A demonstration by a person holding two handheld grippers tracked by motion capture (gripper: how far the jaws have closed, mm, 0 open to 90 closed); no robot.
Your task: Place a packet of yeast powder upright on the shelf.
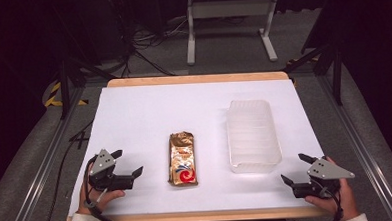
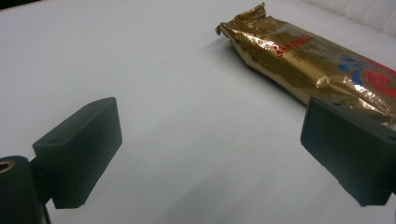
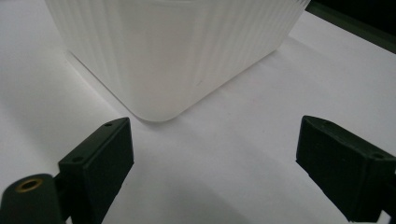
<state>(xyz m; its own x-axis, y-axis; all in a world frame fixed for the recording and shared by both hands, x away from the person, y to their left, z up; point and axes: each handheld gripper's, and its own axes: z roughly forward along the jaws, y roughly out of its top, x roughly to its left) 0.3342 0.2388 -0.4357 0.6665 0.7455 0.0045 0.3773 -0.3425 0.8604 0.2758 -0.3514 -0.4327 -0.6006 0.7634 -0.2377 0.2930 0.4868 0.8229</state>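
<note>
High view: gold packet (image 1: pixel 182 158) right of left hand-held gripper (image 1: pixel 127 162)

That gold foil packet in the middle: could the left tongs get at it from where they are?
Probably yes. The left tongs stand open beside the gold foil packet, with bare white tabletop between them and nothing in the way.
</note>
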